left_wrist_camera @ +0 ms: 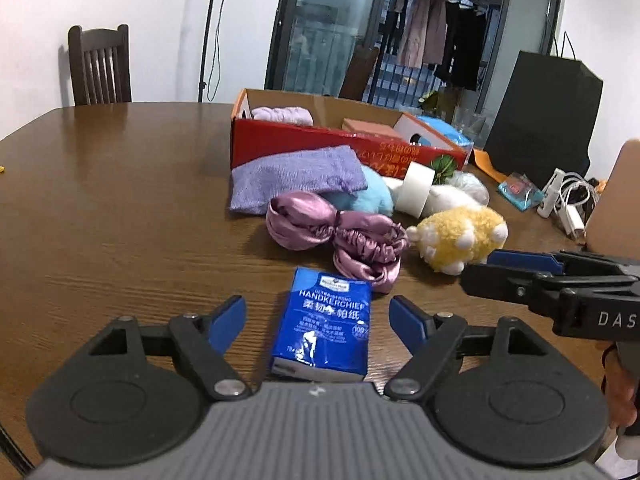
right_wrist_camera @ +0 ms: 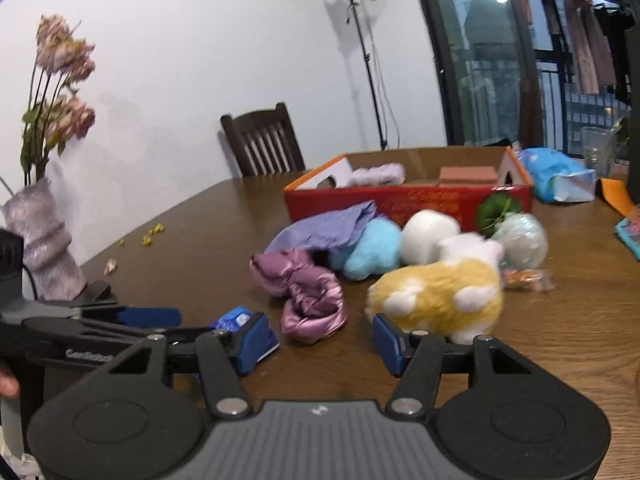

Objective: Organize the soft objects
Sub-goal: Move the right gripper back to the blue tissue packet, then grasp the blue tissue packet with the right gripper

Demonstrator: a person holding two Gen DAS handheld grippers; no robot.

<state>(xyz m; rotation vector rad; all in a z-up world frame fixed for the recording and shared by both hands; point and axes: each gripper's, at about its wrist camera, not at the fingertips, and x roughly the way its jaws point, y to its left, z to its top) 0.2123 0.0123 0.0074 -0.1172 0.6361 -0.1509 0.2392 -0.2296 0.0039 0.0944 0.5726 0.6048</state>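
Note:
My left gripper (left_wrist_camera: pixel 318 314) is open, its fingers on either side of a blue handkerchief tissue pack (left_wrist_camera: pixel 324 330) lying on the wooden table (left_wrist_camera: pixel 100 200). My right gripper (right_wrist_camera: pixel 318 340) is open and empty, just in front of a yellow-and-white plush toy (right_wrist_camera: pixel 440 296) and a pink satin scrunchie bundle (right_wrist_camera: pixel 308 292). In the left wrist view the plush (left_wrist_camera: pixel 460 236) and satin bundle (left_wrist_camera: pixel 332 232) lie beyond the pack, with the right gripper (left_wrist_camera: pixel 480 272) at the right edge. A purple pouch (left_wrist_camera: pixel 296 176), blue plush (right_wrist_camera: pixel 372 252) and white plush (right_wrist_camera: pixel 430 236) lie before a red cardboard box (left_wrist_camera: pixel 320 148).
The box holds a lilac soft item (left_wrist_camera: pixel 284 114) and a brown block (left_wrist_camera: pixel 368 128). A tape roll (left_wrist_camera: pixel 416 188), cables (left_wrist_camera: pixel 568 200) and a black bag (left_wrist_camera: pixel 540 116) are at the right. A vase of dried flowers (right_wrist_camera: pixel 44 240) stands at the left. A chair (left_wrist_camera: pixel 100 66) is behind the table.

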